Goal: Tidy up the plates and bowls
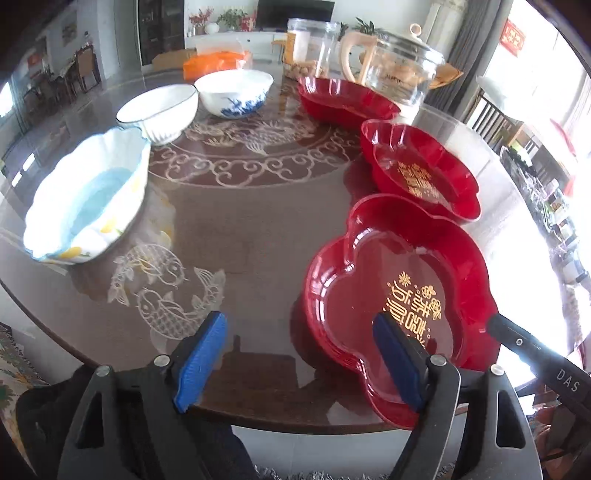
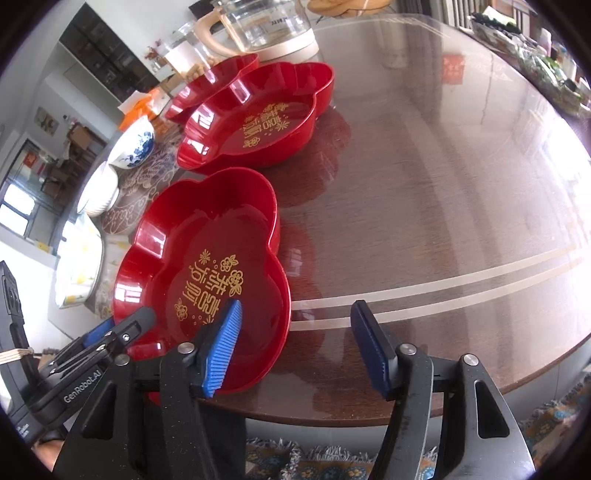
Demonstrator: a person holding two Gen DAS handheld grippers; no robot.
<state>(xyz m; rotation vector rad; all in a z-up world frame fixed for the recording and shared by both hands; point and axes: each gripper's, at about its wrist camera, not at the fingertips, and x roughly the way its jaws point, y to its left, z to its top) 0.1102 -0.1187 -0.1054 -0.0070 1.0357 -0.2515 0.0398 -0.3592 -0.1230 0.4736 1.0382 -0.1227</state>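
Note:
Three red flower-shaped plates lie along the table's right side: a near one (image 1: pixel 399 291) (image 2: pixel 207 266), a middle one (image 1: pixel 421 170) (image 2: pixel 258 118) and a far one (image 1: pixel 343 96) (image 2: pixel 214 81). Three bowls stand at the left: a floral one (image 1: pixel 88 199) (image 2: pixel 79 269), a white ribbed one (image 1: pixel 159 110) (image 2: pixel 99 192) and a blue-patterned one (image 1: pixel 234 92) (image 2: pixel 133 146). My left gripper (image 1: pixel 299 362) is open, its right finger over the near plate's front part. My right gripper (image 2: pixel 295 347) is open, its left finger over that plate's right rim.
A glass kettle (image 1: pixel 399 66) (image 2: pixel 266 26) and a clear jar (image 1: pixel 310 48) stand at the table's far side, with an orange package (image 1: pixel 214 62). The round glass-topped table (image 2: pixel 443 184) has its edge right below both grippers.

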